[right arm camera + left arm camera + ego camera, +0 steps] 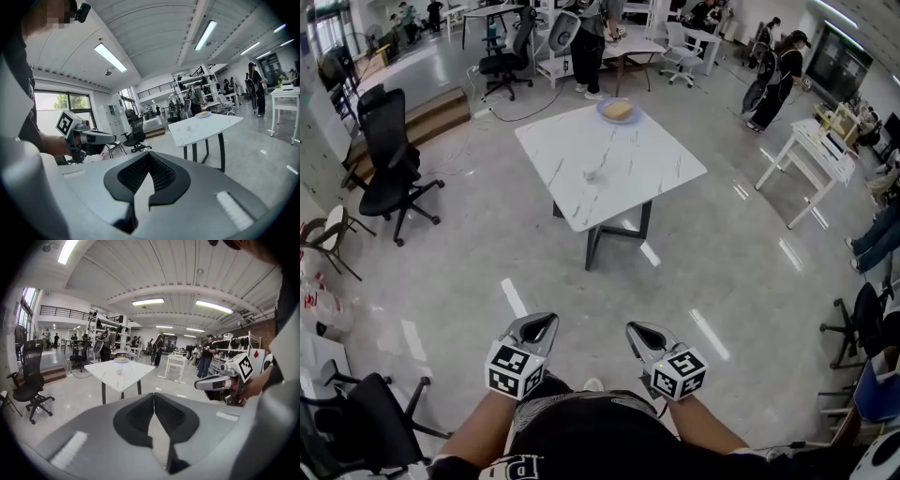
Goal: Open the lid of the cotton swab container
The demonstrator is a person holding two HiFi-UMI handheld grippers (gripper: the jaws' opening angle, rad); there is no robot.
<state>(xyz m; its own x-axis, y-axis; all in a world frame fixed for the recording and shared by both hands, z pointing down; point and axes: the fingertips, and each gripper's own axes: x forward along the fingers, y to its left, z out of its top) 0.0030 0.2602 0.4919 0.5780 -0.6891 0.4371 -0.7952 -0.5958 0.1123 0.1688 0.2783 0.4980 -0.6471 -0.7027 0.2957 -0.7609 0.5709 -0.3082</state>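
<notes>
the left gripper (pixel 546 322) and right gripper (pixel 634 329) are hovering well short of the white table (pixel 661 173), jaws pressed together, empty; the small container (pixel 591 174) is sitting near the table's middle.

glossy white marbled table top (pixel 619 169) on dark metal legs, polished grey floor (pixel 469 281)

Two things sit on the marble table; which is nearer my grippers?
The small whitish item near the middle of the table; the plate sits at its far corner.
</notes>
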